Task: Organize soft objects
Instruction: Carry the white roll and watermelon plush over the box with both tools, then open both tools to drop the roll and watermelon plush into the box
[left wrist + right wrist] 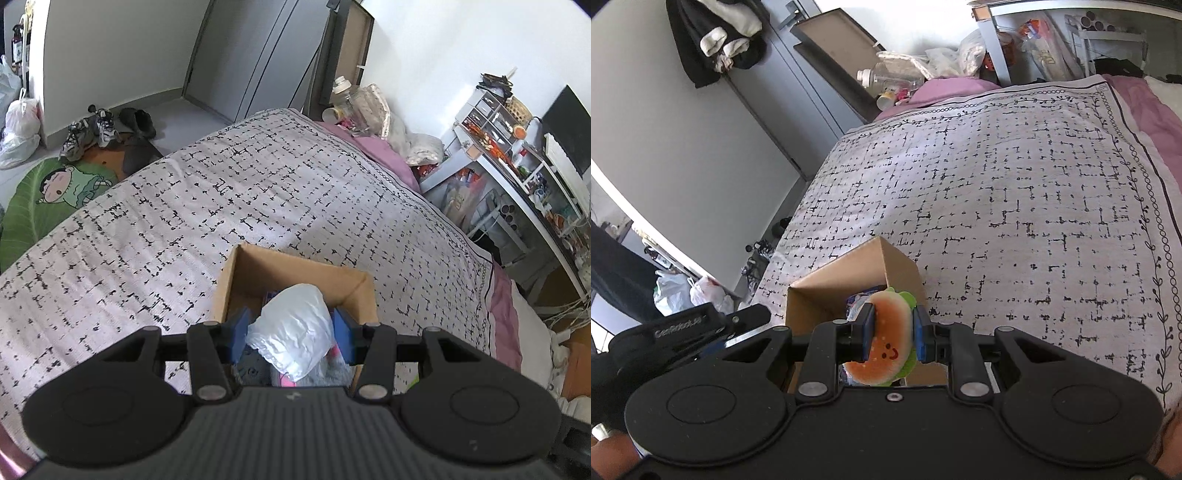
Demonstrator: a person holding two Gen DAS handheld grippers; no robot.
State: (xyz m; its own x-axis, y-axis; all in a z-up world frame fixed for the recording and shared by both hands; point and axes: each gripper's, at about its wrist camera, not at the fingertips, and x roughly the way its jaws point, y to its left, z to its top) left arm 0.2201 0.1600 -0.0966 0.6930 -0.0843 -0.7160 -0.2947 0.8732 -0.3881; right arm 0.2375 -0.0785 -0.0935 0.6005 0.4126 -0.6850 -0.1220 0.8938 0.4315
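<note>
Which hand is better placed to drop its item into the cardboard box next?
Probably either, slightly the left. The left gripper holds the white packet over the cardboard box opening; the right gripper holds the burger plush nearer the rim.

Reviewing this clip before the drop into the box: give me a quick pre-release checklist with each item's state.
1. Left gripper clamps the white bundle: ok, blue pads press both sides.
2. Right gripper clamps the burger toy: ok, squeezed between pads.
3. Box open and upright on the bedspread: ok.
4. Both items over the box opening: ok, the box shows behind each.
5. Room left in the box: cannot tell; some packets already lie inside, mostly hidden.
6. Grippers clear of each other: cannot tell; the left one shows close by at the right view's edge.
</note>
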